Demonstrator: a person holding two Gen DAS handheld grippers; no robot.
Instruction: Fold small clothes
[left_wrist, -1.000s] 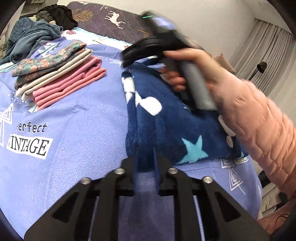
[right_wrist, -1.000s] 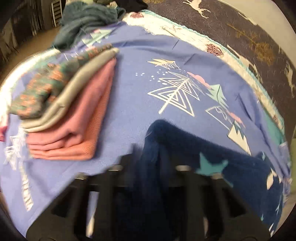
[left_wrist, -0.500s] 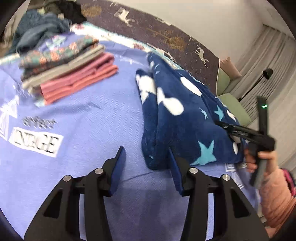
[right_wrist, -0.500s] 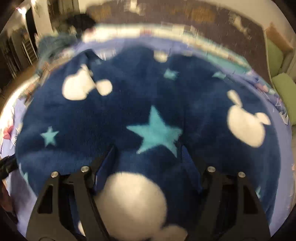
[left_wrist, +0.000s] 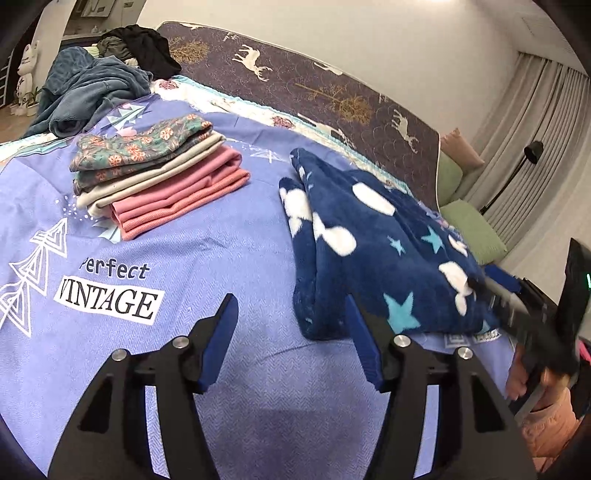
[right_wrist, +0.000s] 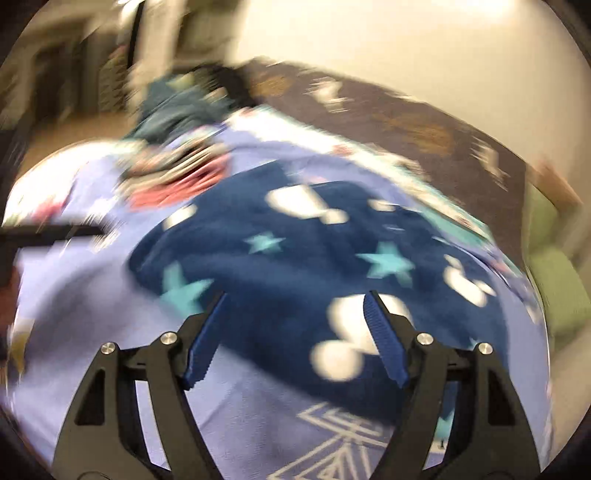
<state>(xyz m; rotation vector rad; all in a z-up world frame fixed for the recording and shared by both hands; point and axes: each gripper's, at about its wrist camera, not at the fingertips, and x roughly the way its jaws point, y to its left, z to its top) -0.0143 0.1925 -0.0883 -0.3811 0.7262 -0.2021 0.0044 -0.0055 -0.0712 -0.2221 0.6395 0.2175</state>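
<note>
A navy fleece garment (left_wrist: 373, 254) with white shapes and teal stars lies doubled over on the lilac bedsheet (left_wrist: 207, 258). My left gripper (left_wrist: 291, 306) hovers at its near left corner. Its jaws are opening, and the corner sits by the right pad without being pressed. In the left wrist view my right gripper (left_wrist: 517, 306) is a blur at the garment's right edge, held by a hand in a pink sleeve. In its own blurred view the right gripper (right_wrist: 295, 299) hangs over the garment (right_wrist: 317, 258). Its jaws are closing slightly and pinch nothing.
A stack of folded clothes (left_wrist: 159, 177), floral on top and pink at the bottom, sits to the left. Unfolded teal and black clothes (left_wrist: 92, 88) are heaped at the far left corner. A deer-print mattress (left_wrist: 332, 88) leans against the wall, with green cushions (left_wrist: 472, 229) and a floor lamp (left_wrist: 532, 151) to the right.
My left gripper has let go of the navy garment's edge and drawn back a little. My right gripper released the fabric and swung from the far side round to the garment's right edge.
</note>
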